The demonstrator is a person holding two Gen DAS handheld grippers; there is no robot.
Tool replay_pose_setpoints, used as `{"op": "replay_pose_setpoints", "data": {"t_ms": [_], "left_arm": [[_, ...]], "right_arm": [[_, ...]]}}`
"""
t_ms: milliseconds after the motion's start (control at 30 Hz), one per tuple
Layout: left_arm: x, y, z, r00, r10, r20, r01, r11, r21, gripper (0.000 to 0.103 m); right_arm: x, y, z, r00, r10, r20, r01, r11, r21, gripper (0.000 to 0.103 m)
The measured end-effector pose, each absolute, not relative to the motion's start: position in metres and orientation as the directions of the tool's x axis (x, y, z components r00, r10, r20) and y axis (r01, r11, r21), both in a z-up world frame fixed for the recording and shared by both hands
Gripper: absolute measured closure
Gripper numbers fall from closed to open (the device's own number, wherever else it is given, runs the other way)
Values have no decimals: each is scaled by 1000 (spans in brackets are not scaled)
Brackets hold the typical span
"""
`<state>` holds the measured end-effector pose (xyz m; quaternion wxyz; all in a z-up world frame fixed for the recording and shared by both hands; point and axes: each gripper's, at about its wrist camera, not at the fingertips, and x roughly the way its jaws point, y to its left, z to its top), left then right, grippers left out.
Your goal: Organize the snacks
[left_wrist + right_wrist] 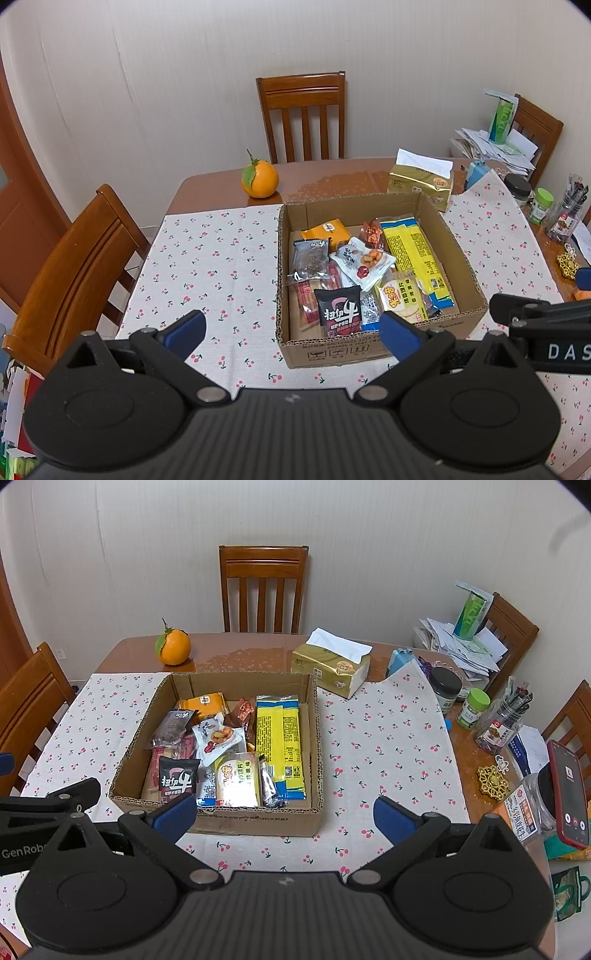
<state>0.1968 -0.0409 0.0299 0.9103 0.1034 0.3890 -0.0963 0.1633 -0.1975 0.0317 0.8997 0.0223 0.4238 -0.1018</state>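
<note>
An open cardboard box (373, 351) (258, 821) sits on a cherry-print cloth (218, 266) (388, 738), full of several snack packets. Among them are a long yellow packet (413, 251) (279, 738), a black packet with white characters (339, 310) (177, 779), an orange packet (327, 230) (205, 703) and a white nut packet (364, 262) (218, 738). My left gripper (293, 334) hangs open near the box's front left, with nothing in it. Over the cloth by the box's front right corner my right gripper (284, 818) also stands open and empty.
An orange with a leaf (259, 179) (173, 646) and a gold tissue pack (421, 181) (332, 664) lie behind the box. Jars, a pen holder (498, 720), papers (461, 642) and a phone (567, 797) crowd the right side. Wooden chairs (303, 110) (262, 587) ring the table.
</note>
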Motion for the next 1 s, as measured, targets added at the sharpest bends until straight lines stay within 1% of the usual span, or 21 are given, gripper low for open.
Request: {"op": "replay_pose_setpoints", "data": {"t_ms": [1000], "left_arm": [[198,-41,26,668,-92,-739,249,963,106,3]], "right_arm": [[163,-197,30,616,-169,-770,205,978,-51,0]]}}
